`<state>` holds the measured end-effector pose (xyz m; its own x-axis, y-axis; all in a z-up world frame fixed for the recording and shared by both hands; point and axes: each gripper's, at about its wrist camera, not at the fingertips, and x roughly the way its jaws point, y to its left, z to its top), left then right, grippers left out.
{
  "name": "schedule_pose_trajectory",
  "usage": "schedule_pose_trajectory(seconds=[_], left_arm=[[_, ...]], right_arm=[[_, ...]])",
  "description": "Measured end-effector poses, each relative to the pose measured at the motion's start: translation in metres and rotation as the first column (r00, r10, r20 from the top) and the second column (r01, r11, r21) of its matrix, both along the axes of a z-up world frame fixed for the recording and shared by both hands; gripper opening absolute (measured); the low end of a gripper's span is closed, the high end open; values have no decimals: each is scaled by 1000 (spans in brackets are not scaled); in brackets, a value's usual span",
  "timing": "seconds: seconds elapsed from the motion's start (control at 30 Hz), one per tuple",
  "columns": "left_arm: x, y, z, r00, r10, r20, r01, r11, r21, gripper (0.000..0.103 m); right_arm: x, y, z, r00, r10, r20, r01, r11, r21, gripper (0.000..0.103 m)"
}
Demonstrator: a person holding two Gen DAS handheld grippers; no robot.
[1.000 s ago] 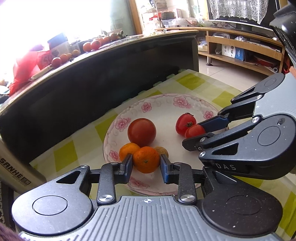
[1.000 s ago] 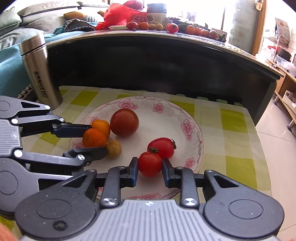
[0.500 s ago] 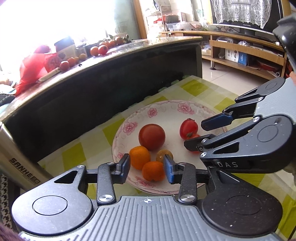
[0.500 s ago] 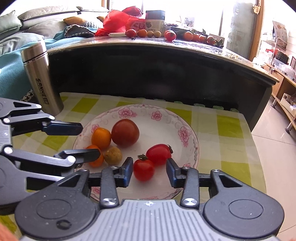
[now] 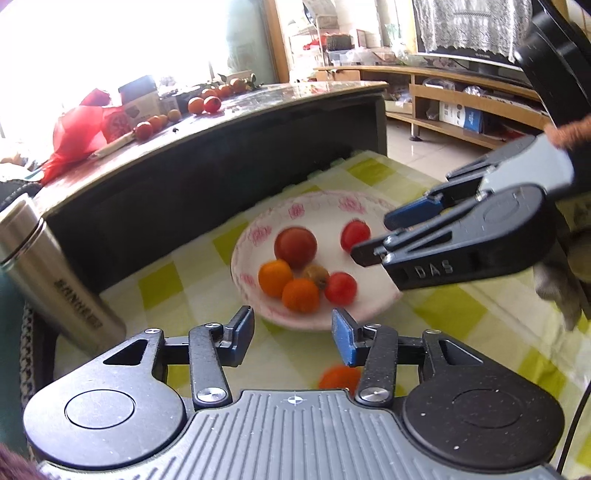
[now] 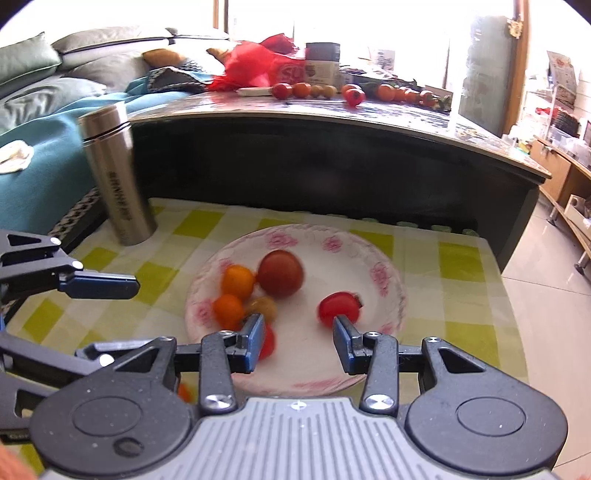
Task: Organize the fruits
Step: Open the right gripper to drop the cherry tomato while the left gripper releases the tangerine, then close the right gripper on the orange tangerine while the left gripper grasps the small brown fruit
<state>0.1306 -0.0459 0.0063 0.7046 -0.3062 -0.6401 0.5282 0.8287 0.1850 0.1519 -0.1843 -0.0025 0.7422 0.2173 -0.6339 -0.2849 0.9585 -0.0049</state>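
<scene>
6 fruits sit in the white floral-rimmed ceramic plate (image 5: 258, 310): 1 large dark-red tomato (image 5: 295, 246), 2 small red tomatoes, 2 small oranges, 1 brownish fruit. Likely nearly sorted, though 1 small orange fruit (image 5: 339, 377) lies on the checked cloth beneath the left gripper (image 5: 293, 334). Left and right gripper (image 6: 299, 339) jaws are both spread, empty.

**A bright living room behind a dark table**

Strong daylight pours through the window (image 6: 369, 33), washing out the glass. A dark table (image 6: 332, 155) with a glossy top curves across the middle of the room. To its left stands a sofa (image 6: 55, 74) with grey cushions and a teal blanket (image 6: 33, 173). Pale floor tiles (image 5: 417, 144) lead to a low wooden shelf unit (image 5: 476, 99), with a lace cloth (image 5: 476, 26) hanging above it.
</scene>
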Motion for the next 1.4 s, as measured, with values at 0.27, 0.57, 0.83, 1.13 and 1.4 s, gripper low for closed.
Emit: schedule_pose_trajectory(seconds=[0.27,0.57,0.83,1.13,1.4], left_arm=[[-33,17,-5,998,-14,-67,15,1000,2,57],[-49,28,-18,992,-27,-127,27,1000,2,60],[-53,24,-34,986,-63,-155,67,998,21,60],[-50,21,-46,984,-66,-167,73,997,32,60],[-47,16,-49,988,-66,-141,69,997,16,60]], right_arm=[[-38,25,-4,994,99,-54,-99,995,17,46],[-44,46,-25,979,172,-112,-172,985,7,46],[-30,56,-37,970,198,-143,-194,980,40,46],[-18,61,-45,962,197,-187,-186,980,74,40],[-25,37,-38,967,117,-225,-105,992,66,39]])
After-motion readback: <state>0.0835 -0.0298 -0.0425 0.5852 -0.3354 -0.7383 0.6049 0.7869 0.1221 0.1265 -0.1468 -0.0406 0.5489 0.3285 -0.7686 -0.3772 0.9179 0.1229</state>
